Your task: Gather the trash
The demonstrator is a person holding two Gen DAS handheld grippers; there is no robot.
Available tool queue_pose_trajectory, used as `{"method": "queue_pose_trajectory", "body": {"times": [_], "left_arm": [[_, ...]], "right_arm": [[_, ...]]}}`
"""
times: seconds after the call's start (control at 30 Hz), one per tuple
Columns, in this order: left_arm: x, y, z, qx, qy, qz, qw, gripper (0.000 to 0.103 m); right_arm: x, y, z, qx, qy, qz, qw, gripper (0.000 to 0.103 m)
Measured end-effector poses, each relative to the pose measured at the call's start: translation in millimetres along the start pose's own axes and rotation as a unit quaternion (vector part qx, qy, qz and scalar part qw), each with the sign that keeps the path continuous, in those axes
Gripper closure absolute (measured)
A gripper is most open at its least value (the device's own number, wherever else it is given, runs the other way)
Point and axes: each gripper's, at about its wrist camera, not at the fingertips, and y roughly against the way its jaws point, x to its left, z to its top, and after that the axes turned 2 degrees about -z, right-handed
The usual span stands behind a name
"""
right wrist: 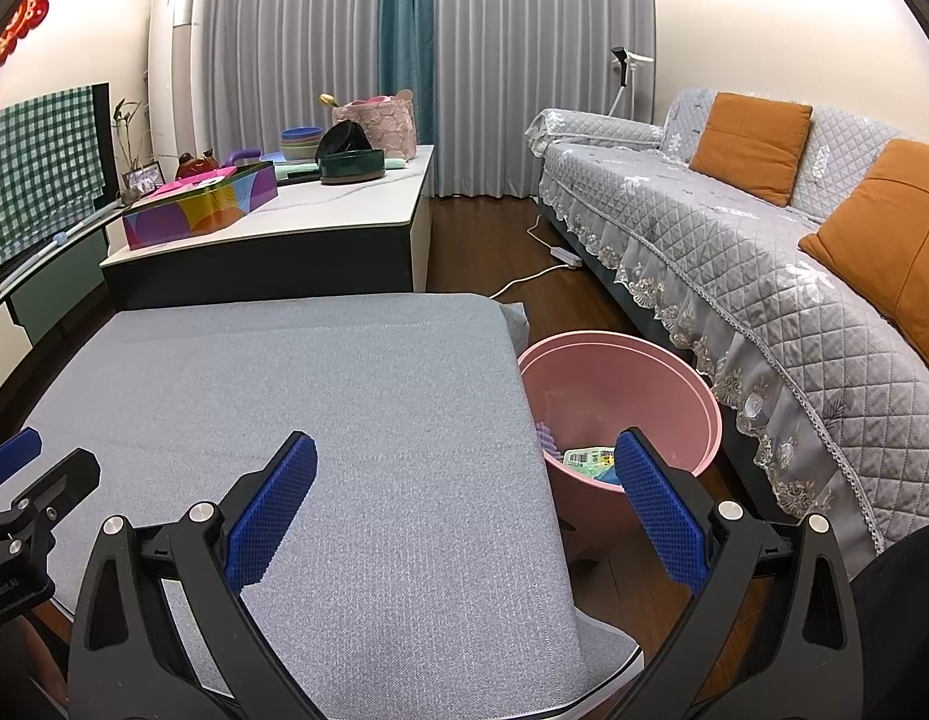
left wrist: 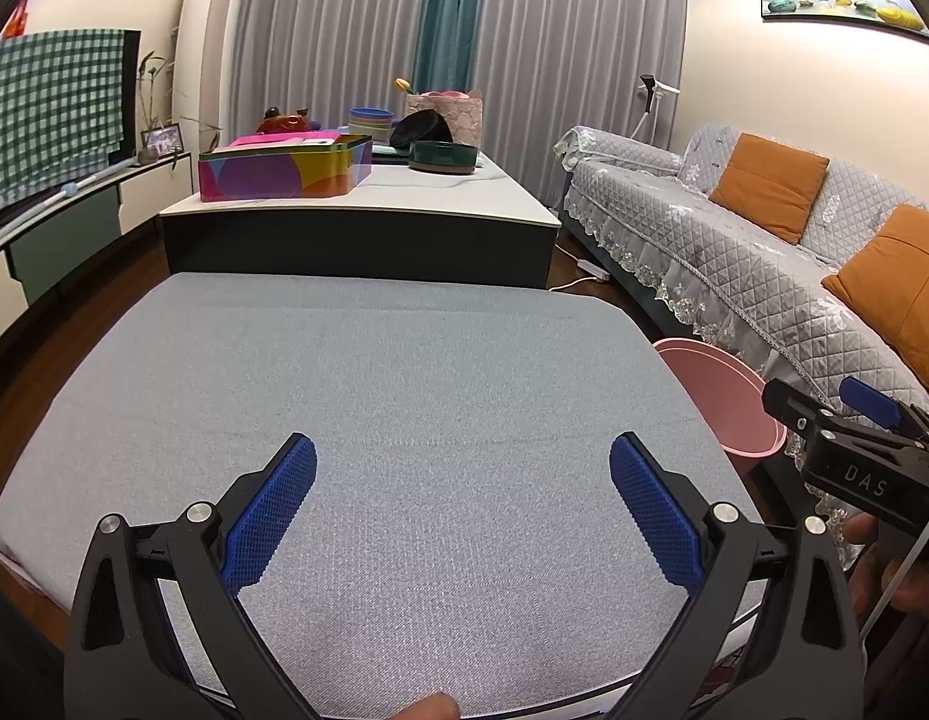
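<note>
Here the left gripper (left wrist: 462, 504) hovers over the grey-blue worktop (left wrist: 368, 372) with its blue-padded fingers spread wide and nothing between them. The right gripper (right wrist: 464, 507) is likewise released, hanging over the worktop's right edge, one finger above the cloth and the other above the pink bin (right wrist: 674, 372). The bin stands on the wooden floor between the worktop and the quilted grey sofa (right wrist: 734, 276). Trash (right wrist: 590, 459) lies in its bottom: a printed wrapper and some bluish scraps, partly hidden by the right finger. Beyond the worktop, a low coffee table (right wrist: 344, 222) carries a colourful tin (right wrist: 200, 210).
</note>
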Motion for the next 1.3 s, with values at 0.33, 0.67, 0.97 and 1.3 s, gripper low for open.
{"method": "queue_pose_trajectory", "body": {"times": [0.33,0.67,0.97,1.3], "left_arm": [[-3.4,-0.6,-0.9,0.001,-0.016,0.001,0.9999,0.008],[-1.6,-2.6,-1.9,0.004,-0.014,0.004,0.9999,0.008],[-2.8,-2.0,-3.2,0.001,-0.017,0.002,0.9999,0.008],[-2.9,-1.2,-1.4,0.002,-0.017,0.014,0.9998,0.008]], "right_arm": [[-2.4,0.8,0.4,-0.003,-0.005,-0.002,1.0,0.005],[-2.0,1.0,0.7,-0.002,-0.005,-0.002,1.0,0.005],[-2.2,0.9,0.6,-0.002,-0.005,-0.002,1.0,0.005],[-3.4,0.9,0.5,-0.002,-0.007,-0.002,1.0,0.005]]}}
